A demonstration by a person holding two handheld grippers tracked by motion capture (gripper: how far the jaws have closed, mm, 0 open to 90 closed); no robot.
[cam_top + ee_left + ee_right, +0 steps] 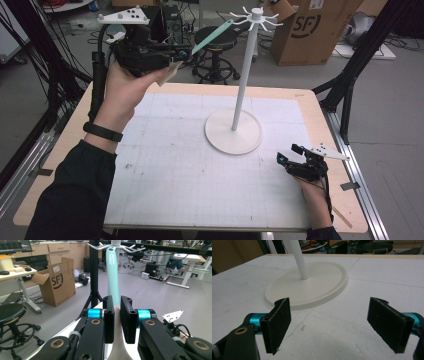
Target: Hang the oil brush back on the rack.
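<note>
Mint-green spatula, likely light and stiff, is clamped near its pale blade end by the left gripper, its handle tip raised to the hooks of the white stand, while the right gripper rests open on the table.

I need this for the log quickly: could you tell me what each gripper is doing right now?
Left gripper: closed on the mint-green spatula, raised by the stand's hooks.
Right gripper: open, empty, low over the table.

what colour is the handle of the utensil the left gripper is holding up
Mint green, a pale teal; the utensil handle shows best in the left gripper view, clamped in the left gripper.
</note>
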